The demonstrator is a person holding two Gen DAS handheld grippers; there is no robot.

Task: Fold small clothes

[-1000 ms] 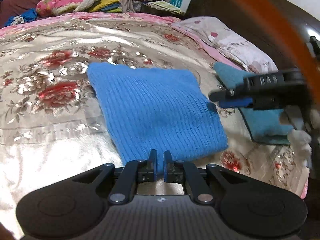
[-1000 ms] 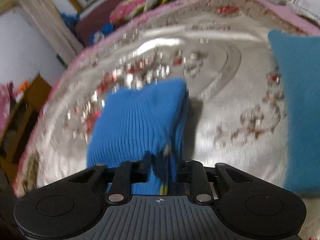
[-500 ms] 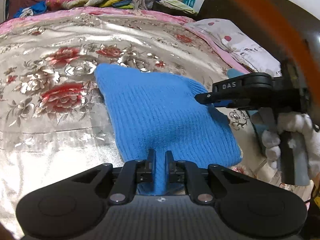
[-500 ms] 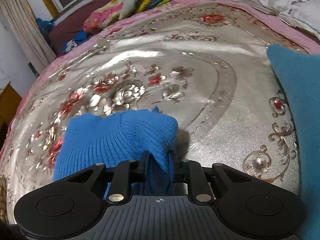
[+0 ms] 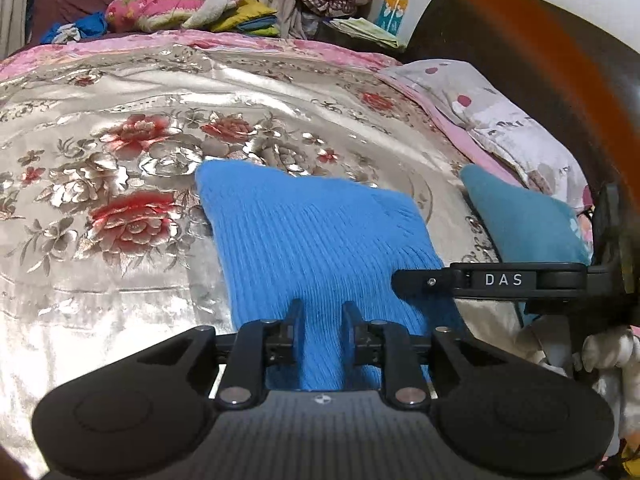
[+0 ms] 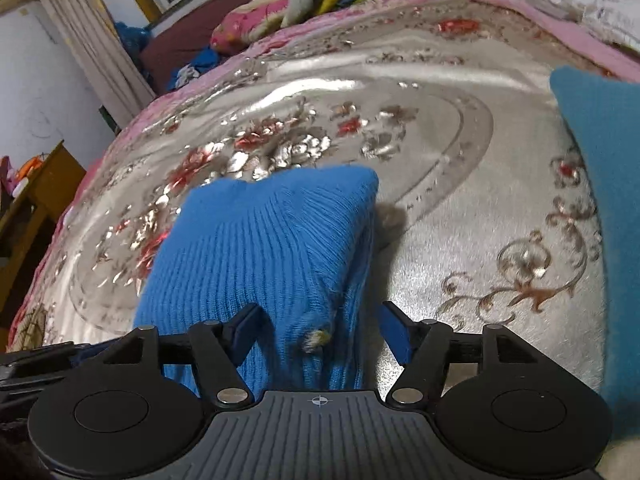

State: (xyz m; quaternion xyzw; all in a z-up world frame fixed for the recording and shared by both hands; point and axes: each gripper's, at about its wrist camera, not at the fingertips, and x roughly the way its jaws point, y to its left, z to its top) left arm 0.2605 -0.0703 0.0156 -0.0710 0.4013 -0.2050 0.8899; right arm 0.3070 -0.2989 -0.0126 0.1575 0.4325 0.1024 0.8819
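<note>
A bright blue ribbed knit garment (image 5: 320,240) lies folded on the flowered bedspread (image 5: 120,160). My left gripper (image 5: 322,320) is low over its near edge. Its jaws are opening, with blue cloth lying between the fingers but not pinched. My right gripper (image 6: 320,324) is at the garment's (image 6: 260,248) right near corner. Its jaws are opening wide and the folded edge lies loose between them, clear of both pads. In the left wrist view the right gripper (image 5: 402,280) reaches in from the right, held by a gloved hand (image 5: 600,352).
A folded teal garment (image 5: 524,216) lies to the right on the bed, also in the right wrist view as teal cloth (image 6: 600,200). A dotted pillow (image 5: 500,120) sits behind it. Piled clothes (image 5: 180,8) line the far side. A wooden cabinet (image 6: 36,196) stands left of the bed.
The right jaws were shut on the garment's edge and now stand wide with the cloth lying loose. The left jaws have widened. The right gripper has sunk lower beside the garment.
</note>
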